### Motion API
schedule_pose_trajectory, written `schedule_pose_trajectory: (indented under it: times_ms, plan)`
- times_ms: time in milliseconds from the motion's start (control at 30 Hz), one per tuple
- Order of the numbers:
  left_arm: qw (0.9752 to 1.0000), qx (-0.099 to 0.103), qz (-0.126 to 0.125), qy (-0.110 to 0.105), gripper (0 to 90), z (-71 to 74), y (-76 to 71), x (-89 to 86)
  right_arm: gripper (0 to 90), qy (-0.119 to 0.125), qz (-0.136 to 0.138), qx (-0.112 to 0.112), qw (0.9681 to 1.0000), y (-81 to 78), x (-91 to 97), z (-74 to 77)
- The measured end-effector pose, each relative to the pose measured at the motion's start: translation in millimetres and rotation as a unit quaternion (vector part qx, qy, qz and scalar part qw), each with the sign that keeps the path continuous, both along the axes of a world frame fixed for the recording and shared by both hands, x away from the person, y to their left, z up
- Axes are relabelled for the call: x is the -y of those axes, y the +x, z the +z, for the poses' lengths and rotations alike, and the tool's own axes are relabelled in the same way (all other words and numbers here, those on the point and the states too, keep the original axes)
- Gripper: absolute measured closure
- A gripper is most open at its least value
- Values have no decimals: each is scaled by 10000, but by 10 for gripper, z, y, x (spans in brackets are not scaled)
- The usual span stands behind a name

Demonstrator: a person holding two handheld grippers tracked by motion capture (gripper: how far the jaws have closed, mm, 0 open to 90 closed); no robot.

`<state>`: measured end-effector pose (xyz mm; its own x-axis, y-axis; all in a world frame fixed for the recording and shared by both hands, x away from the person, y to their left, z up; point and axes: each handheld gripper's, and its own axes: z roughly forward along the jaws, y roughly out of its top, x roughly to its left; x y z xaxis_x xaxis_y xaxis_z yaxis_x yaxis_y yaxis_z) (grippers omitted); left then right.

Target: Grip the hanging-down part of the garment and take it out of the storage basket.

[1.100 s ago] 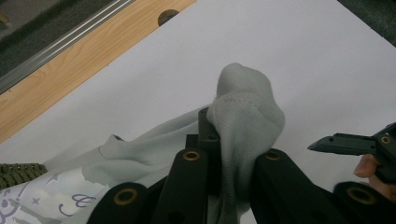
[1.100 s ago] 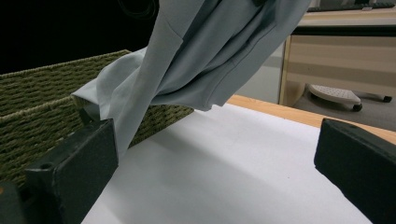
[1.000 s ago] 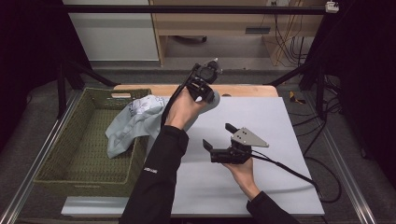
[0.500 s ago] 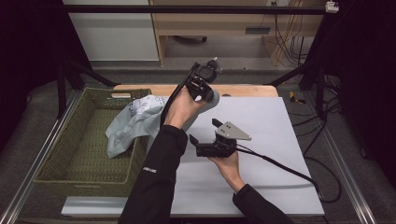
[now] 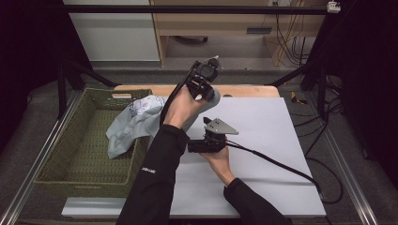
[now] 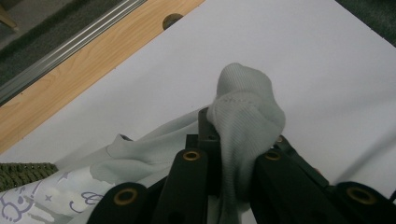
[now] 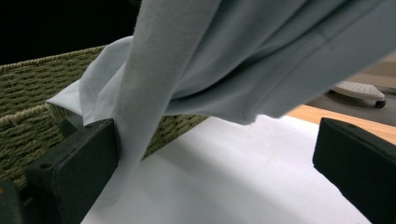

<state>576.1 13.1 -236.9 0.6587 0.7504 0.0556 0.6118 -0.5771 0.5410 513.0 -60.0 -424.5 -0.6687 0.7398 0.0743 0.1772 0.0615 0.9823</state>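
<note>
A pale grey garment [image 5: 136, 119] with a small print hangs from my left gripper [image 5: 208, 93], draping over the rim of the woven basket [image 5: 56, 140]. In the left gripper view, the left gripper [image 6: 233, 140] is shut on a bunched fold of the garment [image 6: 247, 112] above the white table top [image 6: 327, 70]. My right gripper [image 5: 190, 146] lies low on the table, pointing left beneath the left forearm. In the right gripper view, the right gripper [image 7: 217, 163] is open wide. The hanging garment [image 7: 224, 56] brushes its left jaw, and nothing is pinched.
The green woven basket [image 7: 28, 93] stands at the table's left side. The white table top [image 5: 281, 140] stretches to the right, with a wooden strip [image 5: 244, 90] along its far edge. A black cable [image 5: 277, 164] trails from the right gripper across the table.
My right gripper has slid left across the table, under the left forearm and up to the hanging garment. The left gripper has kept still with the cloth in it.
</note>
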Motion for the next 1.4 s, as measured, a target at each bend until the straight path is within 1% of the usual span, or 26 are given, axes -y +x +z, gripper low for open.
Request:
schedule_pose_trajectory:
  times_ms: [67, 100, 167, 200, 267, 333, 367, 467, 500, 600, 633, 700, 733, 767, 833, 900, 933, 967, 1000, 1067, 1100, 1200, 1233, 1300, 1333, 1400]
  plan:
    - [10000, 8, 20, -19, 849, 7, -6, -19, 5, -8, 32, 19, 10000, 32, -31, 4]
    - [10000, 8, 15, -17, 849, 9, -9, -25, 6, 3, 22, 149, 9999, 60, -49, 2]
    - [10000, 10, 21, -20, 849, 15, -15, -34, 6, -12, -5, 141, 9999, 78, -70, 5]
    - [10000, 3, 14, -35, 849, 19, -20, -40, 8, -51, 21, 180, 9998, 124, -105, 6]
    - [10000, 18, 17, -28, 849, 23, -27, -45, 9, -18, 25, 184, 9998, 164, -133, 7]
    - [10000, 9, 8, -9, 849, 23, -31, -48, 12, -3, 36, 103, 9999, 197, -166, 5]
    - [10000, 1, 3, -22, 849, 23, -31, -51, 16, 33, -17, 101, 9999, 215, -199, -1]
    - [10000, 10, 2, -11, 849, 23, -37, -61, 28, 1, 52, 147, 9999, 267, -234, -11]
    - [10000, 19, -11, -7, 849, 26, -40, -66, 33, 25, -1, 141, 9999, 285, -249, -12]
    - [10000, 19, -1, -28, 849, 33, -42, -90, 66, 2, 61, 107, 9999, 334, -265, -14]
    - [10000, 16, 8, -22, 849, 36, -41, -98, 85, 26, 86, 140, 9999, 348, -274, -16]
    - [10000, 14, 14, 4, 849, 33, -43, -100, 132, 77, 99, 111, 9999, 365, -288, -21]
    - [10000, 13, 11, 7, 849, 34, -46, -98, 160, 108, 107, 10, 9999, 364, -299, -24]
    - [10000, 16, 20, 20, 849, 33, -46, -97, 198, 121, 115, -14, 9999, 364, -301, -26]
    - [10000, 22, 25, 24, 849, 35, -45, -101, 257, 111, 96, -17, 9999, 362, -317, -29]
    - [10000, 37, 49, 19, 849, 36, -44, -106, 334, 120, 97, 118, 9998, 372, -328, -37]
    - [10000, 33, 55, 26, 849, 37, -44, -108, 366, 35, 100, 122, 9999, 369, -320, -39]
    - [10000, 53, 58, 30, 850, 39, -45, -110, 413, 92, 52, 8, 9999, 352, -339, -37]
    - [10000, 49, 72, 32, 849, 39, -44, -114, 465, 20, 88, 65, 9999, 352, -329, -43]
    - [9999, 64, 74, 46, 850, 40, -44, -122, 556, 21, 85, 53, 9999, 352, -334, -46]
    - [9999, 61, 80, 61, 850, 40, -46, -123, 615, -9, 75, 139, 9999, 365, -334, -51]
    - [9999, 71, 69, 60, 850, 47, -52, -135, 774, -58, 31, 105, 9999, 354, -332, -46]
    - [9999, 76, 81, 38, 849, 48, -52, -139, 799, -12, 5, -5, 10000, 337, -339, -40]
    - [9999, 72, 70, 34, 849, 51, -54, -143, 813, -35, 46, -3, 10000, 337, -331, -35]
    - [9999, 85, 59, 0, 849, 58, -59, -147, 826, -138, 67, 96, 9998, 339, -308, -18]
    - [9999, 97, 53, -38, 849, 64, -65, -148, 831, -167, 98, 106, 9998, 323, -296, 8]
